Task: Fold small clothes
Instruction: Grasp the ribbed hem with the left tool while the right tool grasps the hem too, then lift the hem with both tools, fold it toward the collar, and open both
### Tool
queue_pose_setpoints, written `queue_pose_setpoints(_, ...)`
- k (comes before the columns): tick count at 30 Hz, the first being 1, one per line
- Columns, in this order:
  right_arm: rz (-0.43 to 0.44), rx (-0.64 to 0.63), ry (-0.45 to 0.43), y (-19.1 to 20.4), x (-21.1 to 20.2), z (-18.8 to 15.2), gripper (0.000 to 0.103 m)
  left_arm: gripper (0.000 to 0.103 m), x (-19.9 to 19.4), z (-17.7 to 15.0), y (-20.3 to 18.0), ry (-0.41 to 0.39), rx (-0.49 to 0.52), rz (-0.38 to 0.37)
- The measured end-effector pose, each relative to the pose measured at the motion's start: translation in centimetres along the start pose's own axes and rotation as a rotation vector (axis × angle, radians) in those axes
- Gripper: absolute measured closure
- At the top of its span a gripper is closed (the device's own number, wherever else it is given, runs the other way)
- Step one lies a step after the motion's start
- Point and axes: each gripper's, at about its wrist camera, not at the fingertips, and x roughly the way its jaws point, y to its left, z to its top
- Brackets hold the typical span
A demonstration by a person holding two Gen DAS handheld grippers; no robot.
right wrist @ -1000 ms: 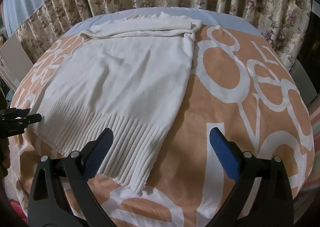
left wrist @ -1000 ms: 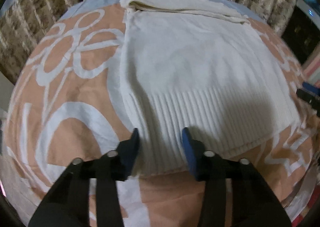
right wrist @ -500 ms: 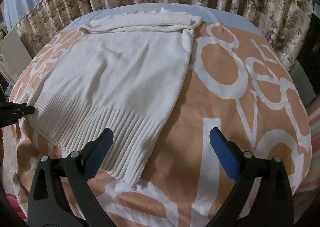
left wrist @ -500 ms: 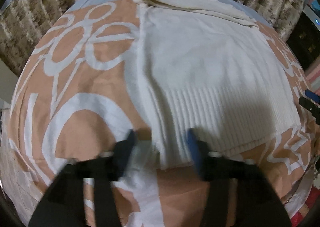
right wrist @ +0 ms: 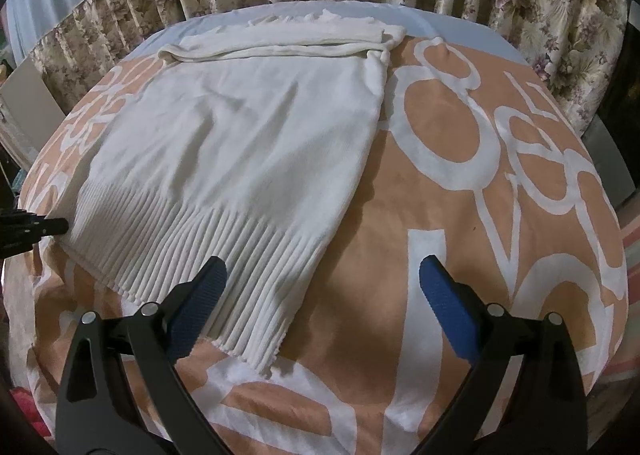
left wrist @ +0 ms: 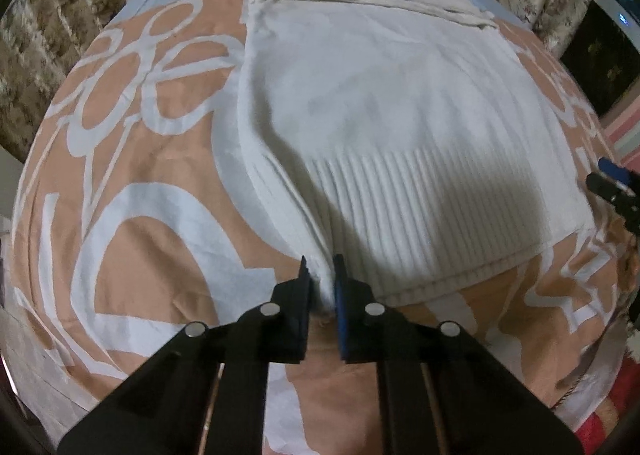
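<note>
My left claw (left wrist: 322, 279) is pinched on the ribbed hem corner of the white sweater (left wrist: 380, 115), which lies flat toward twelve o'clock. My right claw (right wrist: 320, 295) hangs wide, empty. Next, I judge, it must clamp the corner at seven o'clock.

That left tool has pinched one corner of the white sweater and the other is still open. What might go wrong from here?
The left gripper holds only a thin pinch of the white sweater at its ribbed hem corner, so the knit could slip out when lifted.

The right gripper is open around the other hem corner; lifting one corner alone would skew the fold.

The fingers may also snag the orange patterned sheet underneath.
</note>
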Motion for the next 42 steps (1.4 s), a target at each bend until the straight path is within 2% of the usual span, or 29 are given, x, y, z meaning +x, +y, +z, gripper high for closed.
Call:
queue_pose_setpoints(8, 0.103, 0.03, 0.045, 0.0, -0.1, -0.4, 0.007, 0.092, 0.1, 0.1, -0.4, -0.009, -0.032, 0.021)
queue_pose_setpoints(11, 0.13, 0.033, 0.056, 0.2, -0.2, -0.5, 0.016, 0.092, -0.1, 0.2, -0.5, -0.019, -0.031, 0.032)
queue_pose_setpoints(14, 0.142, 0.034, 0.091, 0.3, 0.3, -0.6, 0.022, 0.093, 0.0, 0.4, -0.2, 0.001, -0.064, 0.008)
queue_pose_setpoints(16, 0.146, 0.029, 0.128, 0.6, 0.9, -0.7, 0.033, 0.093, 0.0, 0.7, 0.3, 0.022, -0.086, -0.018)
queue_pose_setpoints(20, 0.147, 0.026, 0.17, 0.9, 1.6, -1.1, 0.039, 0.093, 0.0, 0.9, 0.4, 0.037, -0.081, -0.02)
queue_pose_setpoints(21, 0.153, 0.017, 0.177, 1.2, 1.6, -1.0, 0.049, 0.093, 0.0, 0.9, 0.4, 0.035, -0.087, -0.02)
queue_pose_setpoints(22, 0.16, 0.014, 0.179, 1.2, 1.6, -1.1, 0.065, 0.093, 0.0, 0.9, 0.4, 0.037, -0.09, -0.02)
queue_pose_setpoints(23, 0.171, 0.017, 0.181, 1.0, 1.6, -1.0, 0.073, 0.093, -0.1, 0.9, 0.3, 0.036, -0.089, -0.018)
queue_pose_setpoints(24, 0.191, 0.025, 0.188, 0.9, 1.6, -1.0, 0.089, 0.093, -0.1, 0.9, 0.3, 0.032, -0.085, -0.018)
queue_pose_setpoints(25, 0.219, 0.037, 0.198, 0.9, 1.7, -1.0, 0.095, 0.094, -0.2, 1.0, 0.2, 0.025, -0.076, -0.014)
queue_pose_setpoints(29, 0.208, -0.002, 0.167, 1.1, 1.3, -0.9, 0.097, 0.095, -0.8, 1.6, -0.7, -0.021, -0.011, 0.017)
queue_pose_setpoints(33, 0.176, -0.029, 0.097, 0.7, 0.5, -0.1, 0.097, 0.095, -2.0, 3.1, -0.8, -0.101, -0.003, 0.02)
queue_pose_setpoints(42, 0.167, -0.024, -0.083, -0.6, -0.4, 4.9, 0.097, 0.095, -2.4, 9.3, -0.8, -0.259, -0.005, 0.03)
